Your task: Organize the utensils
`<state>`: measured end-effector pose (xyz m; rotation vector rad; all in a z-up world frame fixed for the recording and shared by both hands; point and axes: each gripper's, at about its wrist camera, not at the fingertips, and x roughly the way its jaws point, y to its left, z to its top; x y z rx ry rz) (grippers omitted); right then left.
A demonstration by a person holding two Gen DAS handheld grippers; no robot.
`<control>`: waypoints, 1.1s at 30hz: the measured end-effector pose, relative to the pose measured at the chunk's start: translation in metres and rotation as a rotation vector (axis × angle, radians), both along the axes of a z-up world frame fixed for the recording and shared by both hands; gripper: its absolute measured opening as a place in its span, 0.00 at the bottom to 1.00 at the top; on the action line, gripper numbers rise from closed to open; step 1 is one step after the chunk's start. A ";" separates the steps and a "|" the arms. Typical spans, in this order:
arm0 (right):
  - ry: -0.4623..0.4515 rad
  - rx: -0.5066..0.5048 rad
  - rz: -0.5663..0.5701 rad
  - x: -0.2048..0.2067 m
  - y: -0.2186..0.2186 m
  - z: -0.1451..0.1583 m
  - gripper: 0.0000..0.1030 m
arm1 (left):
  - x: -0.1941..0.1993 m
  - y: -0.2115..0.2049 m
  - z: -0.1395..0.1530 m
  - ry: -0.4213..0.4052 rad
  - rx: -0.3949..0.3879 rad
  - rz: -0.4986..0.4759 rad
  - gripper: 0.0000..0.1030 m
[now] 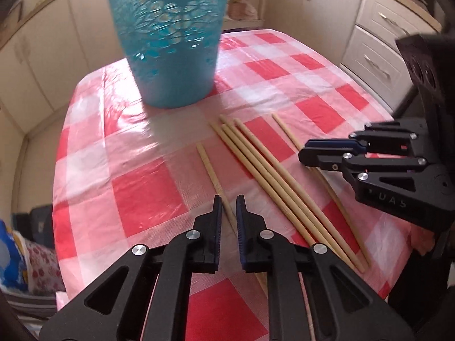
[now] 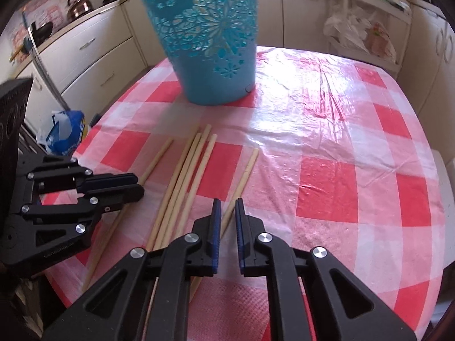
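Left gripper (image 1: 229, 199) narrowly parted above chopsticks (image 1: 256, 167) near blue bin (image 1: 170, 42).

Tablecloth (image 1: 136, 187) in red, pink and white checks, glossy sheen toward its far edge. Holder (image 1: 170, 37) turquoise blue, pierced with a cut-out flower pattern showing pale through the holes. Chopsticks (image 1: 256, 167) pale natural bamboo, plain. Left gripper (image 1: 229, 209) and right gripper (image 2: 227, 211) matte black with dark blue finger pads (image 1: 240, 221) and silver pivot pins. Cabinets (image 1: 327, 11) cream.
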<state>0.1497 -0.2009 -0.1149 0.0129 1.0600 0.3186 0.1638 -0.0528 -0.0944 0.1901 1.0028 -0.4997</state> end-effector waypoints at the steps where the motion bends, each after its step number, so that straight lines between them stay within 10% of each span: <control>1: -0.004 -0.011 -0.003 0.000 0.002 0.000 0.10 | 0.001 0.001 0.000 0.010 -0.010 0.016 0.10; 16: 0.011 -0.065 0.035 0.002 0.012 0.001 0.08 | 0.007 -0.013 -0.003 -0.021 0.038 0.134 0.19; 27: 0.022 -0.031 -0.010 -0.003 0.006 0.001 0.06 | -0.006 -0.018 -0.003 -0.029 0.046 0.166 0.05; 33: -0.006 -0.081 0.042 -0.009 0.022 0.002 0.24 | -0.008 -0.014 -0.003 -0.021 0.024 0.192 0.07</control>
